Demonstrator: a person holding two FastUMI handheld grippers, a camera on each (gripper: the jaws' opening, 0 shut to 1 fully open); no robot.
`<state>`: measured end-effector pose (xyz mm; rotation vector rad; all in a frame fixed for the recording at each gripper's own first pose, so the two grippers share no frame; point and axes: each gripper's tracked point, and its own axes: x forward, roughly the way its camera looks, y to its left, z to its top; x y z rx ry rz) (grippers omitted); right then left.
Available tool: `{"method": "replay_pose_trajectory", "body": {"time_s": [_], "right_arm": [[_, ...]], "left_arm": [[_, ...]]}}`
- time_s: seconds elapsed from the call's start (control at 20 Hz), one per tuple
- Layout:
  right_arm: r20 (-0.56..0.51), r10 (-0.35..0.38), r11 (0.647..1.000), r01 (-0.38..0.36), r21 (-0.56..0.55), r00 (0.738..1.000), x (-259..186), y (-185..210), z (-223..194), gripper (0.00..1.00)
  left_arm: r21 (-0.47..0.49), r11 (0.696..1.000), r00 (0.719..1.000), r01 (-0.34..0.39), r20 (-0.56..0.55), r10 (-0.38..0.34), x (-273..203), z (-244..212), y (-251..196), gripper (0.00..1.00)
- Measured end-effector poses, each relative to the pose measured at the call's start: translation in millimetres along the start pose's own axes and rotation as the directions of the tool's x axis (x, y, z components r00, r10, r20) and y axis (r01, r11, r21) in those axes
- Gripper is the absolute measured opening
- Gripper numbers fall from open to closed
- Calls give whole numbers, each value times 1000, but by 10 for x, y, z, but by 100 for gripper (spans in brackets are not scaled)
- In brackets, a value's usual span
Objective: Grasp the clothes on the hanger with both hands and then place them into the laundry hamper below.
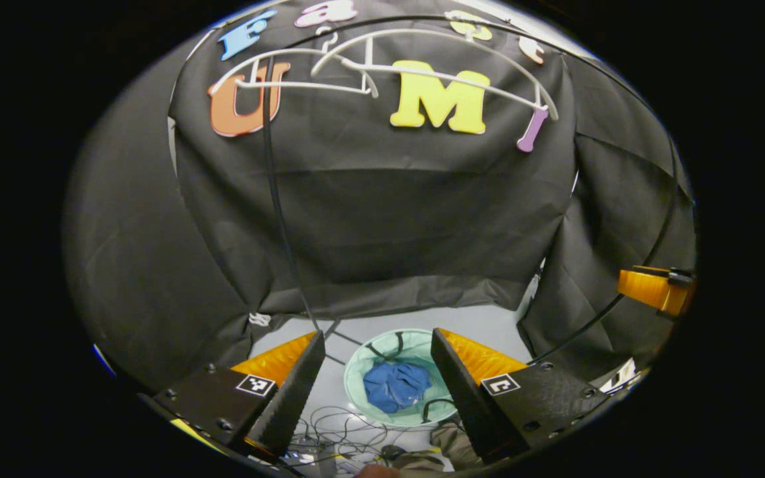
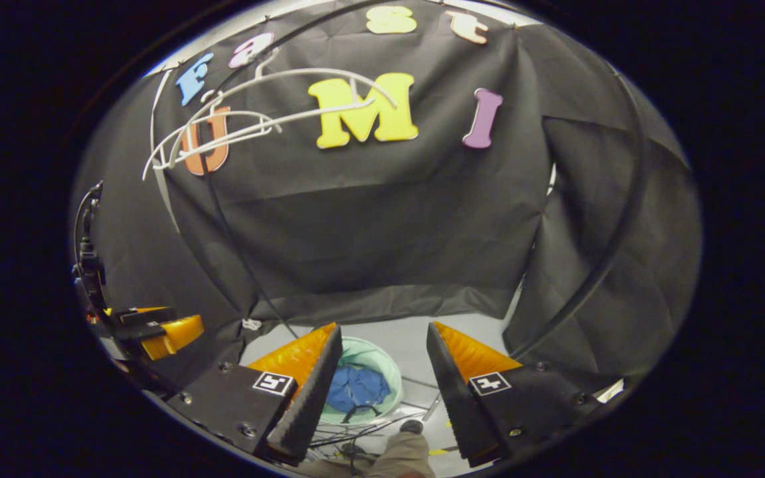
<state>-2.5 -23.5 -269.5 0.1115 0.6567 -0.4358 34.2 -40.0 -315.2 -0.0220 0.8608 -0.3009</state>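
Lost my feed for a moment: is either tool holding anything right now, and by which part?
Nothing is held. The left tool and right tool are both open, and the blue clothes lie in the hamper below.

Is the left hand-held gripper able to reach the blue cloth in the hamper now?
Probably yes. The left hand-held gripper is open above the hamper, and the blue cloth lies uncovered inside, with nothing between. It would have to come down first.

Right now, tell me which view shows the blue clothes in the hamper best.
The left gripper view: the blue clothes lie unobstructed between the fingers, inside the green hamper. In the right gripper view the blue clothes are smaller and partly hidden behind the left finger.
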Motion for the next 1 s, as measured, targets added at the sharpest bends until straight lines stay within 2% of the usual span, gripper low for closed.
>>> {"method": "replay_pose_trajectory", "body": {"time_s": [0.2,0.45,0.6,0.7,0.75,0.8,0.85,1.0], "right_arm": [[154,-16,1000,18,-15,988,-585,-294,527,82],[327,61,997,-43,-62,943,-1015,-533,1033,84],[398,104,993,-75,-88,911,-1426,-722,1266,82],[432,138,989,-104,-101,891,-1651,-847,1377,80],[456,152,987,-114,-110,877,-1777,-907,1458,82],[475,163,986,-120,-119,865,-1887,-973,1527,80],[491,173,984,-128,-125,854,-1977,-1026,1584,84],[526,221,975,-179,-129,821,-2239,-1130,1709,82]], "left_arm": [[10,1000,992,-7,122,6,-437,487,-126,97],[-50,998,965,-34,258,45,-1102,955,-386,97],[-45,996,934,-77,347,88,-1561,1218,-516,97],[-35,994,914,-100,392,106,-1881,1332,-658,92],[-23,993,901,-112,419,112,-2056,1397,-746,100],[-8,992,888,-127,444,117,-2219,1439,-837,100],[7,990,874,-144,469,124,-2347,1477,-908,100],[41,981,834,-188,534,138,-2716,1575,-1186,100]]}}
